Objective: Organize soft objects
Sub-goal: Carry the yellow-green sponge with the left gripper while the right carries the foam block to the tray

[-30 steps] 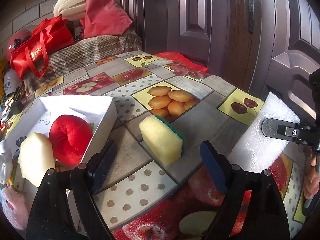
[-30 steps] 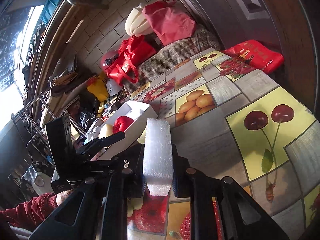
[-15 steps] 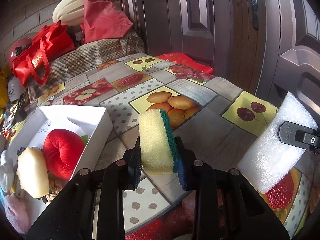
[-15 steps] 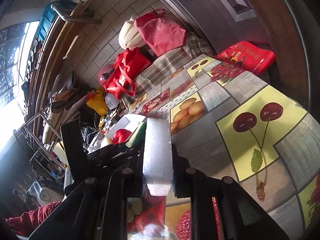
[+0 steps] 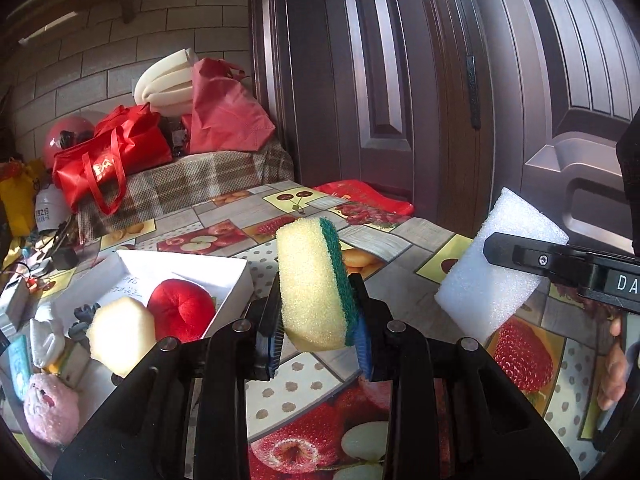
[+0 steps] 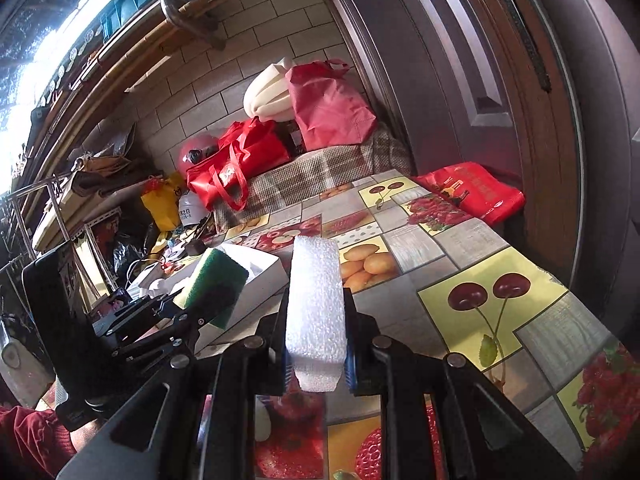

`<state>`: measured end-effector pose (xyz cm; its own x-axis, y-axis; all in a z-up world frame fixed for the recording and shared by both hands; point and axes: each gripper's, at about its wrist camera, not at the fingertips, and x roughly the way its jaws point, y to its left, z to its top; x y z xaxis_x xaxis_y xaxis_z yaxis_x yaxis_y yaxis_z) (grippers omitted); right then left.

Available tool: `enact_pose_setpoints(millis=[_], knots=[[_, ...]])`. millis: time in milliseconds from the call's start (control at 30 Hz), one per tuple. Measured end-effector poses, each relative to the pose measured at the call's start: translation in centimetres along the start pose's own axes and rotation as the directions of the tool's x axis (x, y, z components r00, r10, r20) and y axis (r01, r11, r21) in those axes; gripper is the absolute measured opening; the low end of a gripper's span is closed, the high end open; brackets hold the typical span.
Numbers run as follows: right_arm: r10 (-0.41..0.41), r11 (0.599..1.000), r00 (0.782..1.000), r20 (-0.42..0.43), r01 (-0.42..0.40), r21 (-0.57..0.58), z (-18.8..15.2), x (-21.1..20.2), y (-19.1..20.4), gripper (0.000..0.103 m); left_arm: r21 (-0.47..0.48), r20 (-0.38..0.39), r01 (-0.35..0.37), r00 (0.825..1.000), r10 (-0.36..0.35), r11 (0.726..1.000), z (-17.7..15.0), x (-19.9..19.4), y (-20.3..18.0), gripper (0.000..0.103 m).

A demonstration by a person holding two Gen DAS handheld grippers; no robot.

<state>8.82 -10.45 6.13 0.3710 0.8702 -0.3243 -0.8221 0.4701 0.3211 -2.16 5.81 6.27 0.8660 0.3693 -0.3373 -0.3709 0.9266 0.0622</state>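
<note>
My left gripper (image 5: 318,340) is shut on a yellow sponge with a green scouring side (image 5: 312,284) and holds it above the fruit-print table. The sponge also shows in the right wrist view (image 6: 216,286). My right gripper (image 6: 316,354) is shut on a white foam block (image 6: 316,308), also held above the table; the block shows at the right of the left wrist view (image 5: 496,264). A white box (image 5: 236,286) to the left holds a red plush apple (image 5: 182,310) and a pale yellow foam piece (image 5: 120,334).
A pink plush (image 5: 50,406) and small white items lie at the table's left edge. Red bags (image 5: 112,160) and a checked cloth (image 5: 192,184) sit at the far end. A red bag (image 6: 472,192) lies by the dark door (image 5: 400,80).
My left gripper closed on the yellow sponge and lifted it off the table. My right gripper rose with the foam block still in it.
</note>
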Motion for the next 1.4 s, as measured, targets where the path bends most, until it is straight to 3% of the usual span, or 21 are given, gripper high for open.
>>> enact_pose_setpoints(millis=[300,600,1067,1400], knots=[[-0.054,0.996,0.997,0.056,0.058,-0.063,-0.5,-0.2,2.3,0.019,-0.04,0.064,0.033,0.998,-0.03,0.999,-1.1,-3.8,2.2,0.028],[-0.089,0.981,0.992,0.092,0.103,-0.162,-1.1,0.3,5.5,0.019,-0.09,0.084,-0.095,0.991,0.102,0.991,-2.4,-6.4,6.8,0.028],[-0.024,0.947,1.0,-0.004,0.021,-0.32,-2.2,5.0,11.5,0.019,-0.186,0.053,-0.277,0.955,0.291,0.943,-4.7,-8.9,16.0,0.029],[0.033,0.918,0.999,0.002,-0.03,-0.394,-3.1,7.3,15.3,0.019,-0.173,0.041,-0.313,0.945,0.324,0.934,-4.7,-7.9,18.3,0.029]])
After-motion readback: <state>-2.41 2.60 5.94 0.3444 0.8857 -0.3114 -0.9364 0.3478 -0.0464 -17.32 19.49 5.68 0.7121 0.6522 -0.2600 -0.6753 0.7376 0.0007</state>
